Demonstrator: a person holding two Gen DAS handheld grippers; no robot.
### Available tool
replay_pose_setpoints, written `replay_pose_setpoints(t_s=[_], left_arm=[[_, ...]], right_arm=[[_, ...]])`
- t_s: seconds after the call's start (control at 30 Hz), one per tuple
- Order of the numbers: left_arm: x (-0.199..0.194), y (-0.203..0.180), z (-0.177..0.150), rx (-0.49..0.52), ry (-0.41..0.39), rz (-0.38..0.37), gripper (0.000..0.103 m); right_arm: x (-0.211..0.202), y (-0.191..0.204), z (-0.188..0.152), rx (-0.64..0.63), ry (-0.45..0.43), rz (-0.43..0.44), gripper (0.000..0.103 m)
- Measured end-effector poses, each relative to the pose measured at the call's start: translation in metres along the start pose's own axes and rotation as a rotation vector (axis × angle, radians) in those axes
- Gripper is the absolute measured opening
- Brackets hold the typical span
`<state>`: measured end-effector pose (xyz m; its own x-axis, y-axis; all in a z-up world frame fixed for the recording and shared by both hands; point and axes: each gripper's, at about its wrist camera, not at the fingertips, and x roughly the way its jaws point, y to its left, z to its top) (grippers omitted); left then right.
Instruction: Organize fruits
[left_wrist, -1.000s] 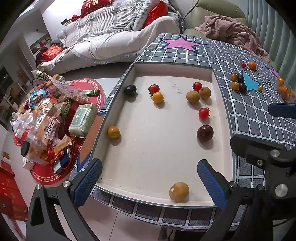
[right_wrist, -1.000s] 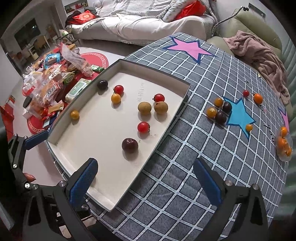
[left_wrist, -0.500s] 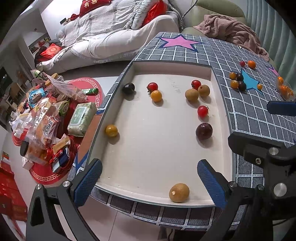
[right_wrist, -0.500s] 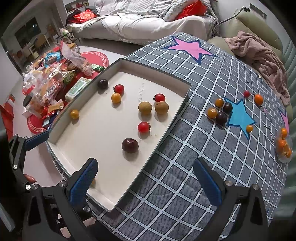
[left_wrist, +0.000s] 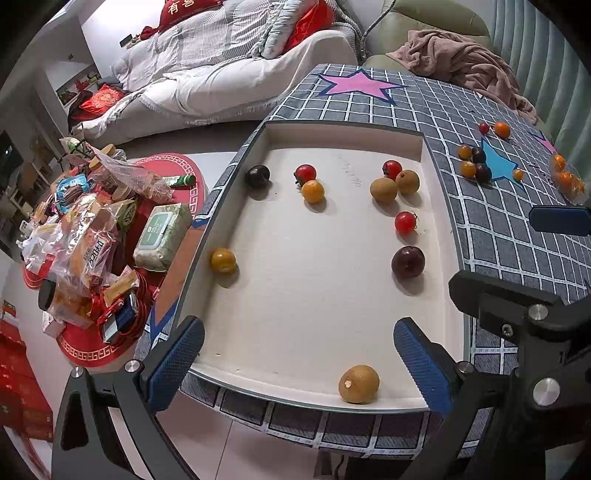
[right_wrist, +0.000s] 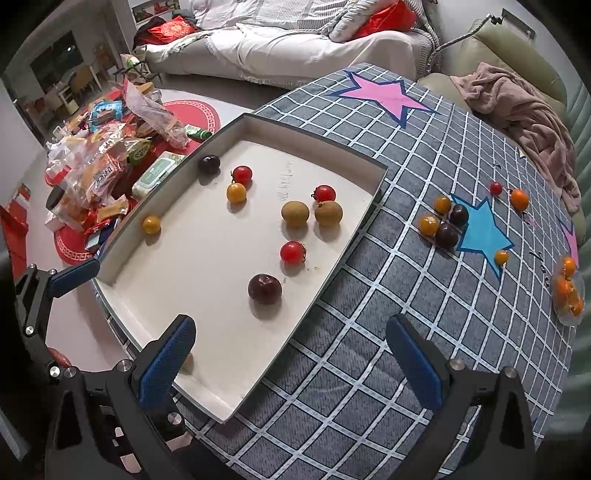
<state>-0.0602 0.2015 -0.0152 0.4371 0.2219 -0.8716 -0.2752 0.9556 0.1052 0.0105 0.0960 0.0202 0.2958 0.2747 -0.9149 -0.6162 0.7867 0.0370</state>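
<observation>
A shallow white tray (left_wrist: 317, 295) (right_wrist: 207, 295) lies on the checked tablecloth and holds several small fruits: red tomatoes, orange ones, brown longans, a dark plum (left_wrist: 407, 261) (right_wrist: 265, 289). One longan (left_wrist: 358, 384) sits at the tray's near edge. My left gripper (left_wrist: 295, 363) is open and empty above that near edge. My right gripper (right_wrist: 290, 363) is open and empty over the tray's near right corner. A cluster of loose fruits (right_wrist: 441, 223) (left_wrist: 474, 164) lies on the cloth by the blue star.
A clear bag of orange fruits (right_wrist: 569, 291) lies at the table's right edge. A pink blanket (right_wrist: 517, 110) lies on a seat beyond the table. A heap of snack packets (left_wrist: 85, 236) covers the floor at left. A sofa (left_wrist: 221, 74) stands behind.
The left wrist view has shifted slightly, so the tray and fruits sit a little lower and nearer. Both grippers stay open and no fruit has moved.
</observation>
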Motion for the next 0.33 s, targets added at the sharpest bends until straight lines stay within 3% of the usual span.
replay_pose_setpoints(t_s=[0.33], left_arm=[[-0.0045, -0.0025, 0.0, 0.008, -0.027, -0.01, 0.103]], right_arm=[[-0.0003, 0.0014, 0.0013, 0.001, -0.001, 0.002, 0.103]])
